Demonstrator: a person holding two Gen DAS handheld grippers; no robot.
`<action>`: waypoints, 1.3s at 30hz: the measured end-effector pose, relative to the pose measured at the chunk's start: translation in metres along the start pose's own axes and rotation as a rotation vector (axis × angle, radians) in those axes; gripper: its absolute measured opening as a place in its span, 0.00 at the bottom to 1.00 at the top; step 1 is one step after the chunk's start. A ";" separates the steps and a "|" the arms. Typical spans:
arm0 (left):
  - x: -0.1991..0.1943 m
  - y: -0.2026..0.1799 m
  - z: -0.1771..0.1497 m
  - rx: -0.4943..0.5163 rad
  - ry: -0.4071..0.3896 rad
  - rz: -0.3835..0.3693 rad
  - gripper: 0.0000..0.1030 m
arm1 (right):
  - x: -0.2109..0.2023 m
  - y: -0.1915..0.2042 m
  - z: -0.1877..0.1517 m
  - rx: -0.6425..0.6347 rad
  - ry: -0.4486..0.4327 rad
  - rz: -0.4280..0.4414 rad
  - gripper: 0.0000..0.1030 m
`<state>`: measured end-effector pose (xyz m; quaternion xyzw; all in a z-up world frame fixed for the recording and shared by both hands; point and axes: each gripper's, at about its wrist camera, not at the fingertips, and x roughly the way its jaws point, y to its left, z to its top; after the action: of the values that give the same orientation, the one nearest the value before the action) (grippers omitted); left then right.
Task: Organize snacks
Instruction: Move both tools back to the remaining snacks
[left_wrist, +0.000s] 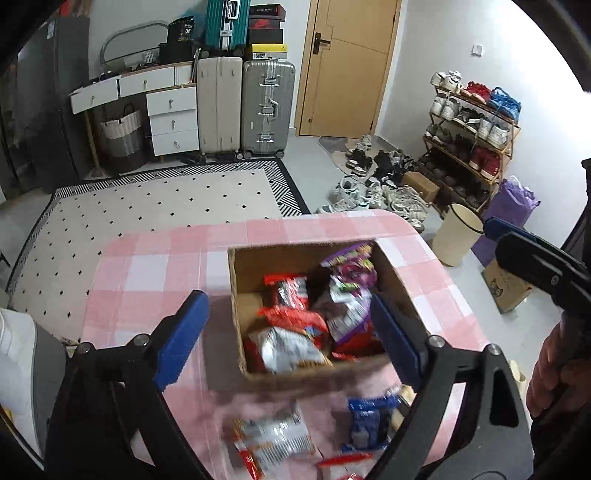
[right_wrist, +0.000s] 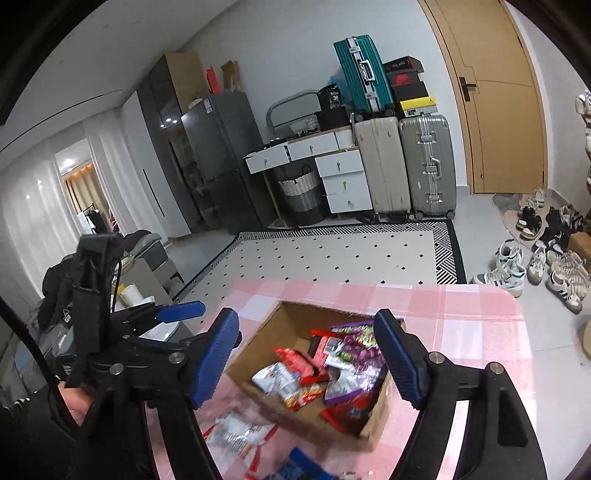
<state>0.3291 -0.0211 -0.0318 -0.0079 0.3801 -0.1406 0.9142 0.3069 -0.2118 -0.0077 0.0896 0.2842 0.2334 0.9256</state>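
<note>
A cardboard box (left_wrist: 243, 280) stands on the pink checked table (left_wrist: 147, 273) and holds several red, silver and purple snack packets (left_wrist: 295, 332). My left gripper (left_wrist: 291, 339) is open and empty, hovering above the box's near edge. Loose on the table in front of the box lie a silver-and-red packet (left_wrist: 273, 439) and a blue packet (left_wrist: 369, 421). In the right wrist view my right gripper (right_wrist: 310, 362) is open and empty above the same box (right_wrist: 258, 347), with the silver-and-red packet (right_wrist: 236, 435) below it. The left gripper (right_wrist: 177, 314) shows at its left.
Beyond the table lie a dotted rug (left_wrist: 147, 206), suitcases (left_wrist: 266, 107), white drawers (left_wrist: 170, 118), a wooden door (left_wrist: 347, 66), a shoe rack (left_wrist: 476, 136) with loose shoes on the floor, and a cream bin (left_wrist: 458, 232). The right gripper (left_wrist: 535, 258) shows at the right edge.
</note>
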 end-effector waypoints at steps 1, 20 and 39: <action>-0.008 0.000 -0.005 -0.008 -0.012 -0.001 0.86 | -0.006 0.003 -0.001 -0.002 -0.004 0.001 0.76; -0.120 -0.027 -0.080 0.017 -0.120 0.008 0.99 | -0.108 0.077 -0.055 -0.126 -0.120 -0.054 0.99; -0.108 -0.032 -0.187 -0.035 -0.015 -0.048 0.99 | -0.126 0.060 -0.149 -0.077 -0.110 -0.119 1.00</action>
<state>0.1184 -0.0063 -0.0857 -0.0343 0.3756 -0.1559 0.9130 0.1073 -0.2154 -0.0512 0.0499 0.2284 0.1836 0.9548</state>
